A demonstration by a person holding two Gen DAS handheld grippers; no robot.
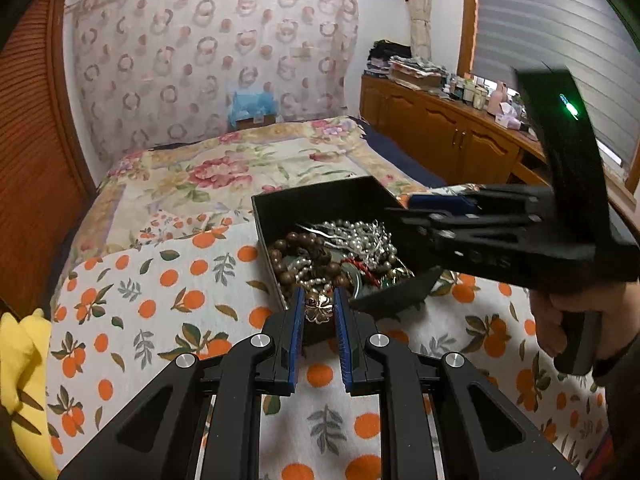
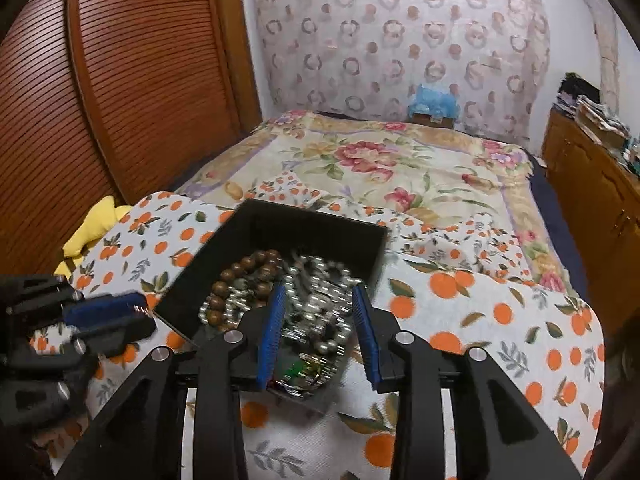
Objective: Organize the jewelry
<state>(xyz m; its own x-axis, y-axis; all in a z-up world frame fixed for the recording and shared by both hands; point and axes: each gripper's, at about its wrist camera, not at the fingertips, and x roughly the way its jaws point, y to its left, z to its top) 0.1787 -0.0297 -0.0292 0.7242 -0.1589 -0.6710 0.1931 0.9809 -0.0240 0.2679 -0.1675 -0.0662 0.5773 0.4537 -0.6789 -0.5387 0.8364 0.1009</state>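
An open black box (image 1: 316, 194) (image 2: 308, 220) sits on the orange-print cloth (image 1: 168, 280). Tangled in it are brown wooden beads (image 1: 282, 258) (image 2: 248, 268), silvery pearl strands (image 1: 360, 232) (image 2: 320, 276) and some green and red pieces. My left gripper (image 1: 319, 310) hangs just above the box's near rim, shut on a small gold clover-shaped piece (image 1: 319, 309); in the right wrist view it (image 2: 149, 319) shows at the left of the box. My right gripper (image 2: 319, 300) hovers over the jewelry with its jaws apart and nothing pressed between them; from the left wrist it (image 1: 394, 248) reaches in from the right.
The cloth covers the near end of a bed with a floral blanket (image 2: 380, 160). A yellow fabric item (image 1: 24, 364) (image 2: 94, 224) lies at the left edge beside a louvred wooden door (image 2: 120, 80). A wooden dresser (image 1: 448, 132) stands along the right. A hand (image 1: 560, 320) grips the right gripper's handle.
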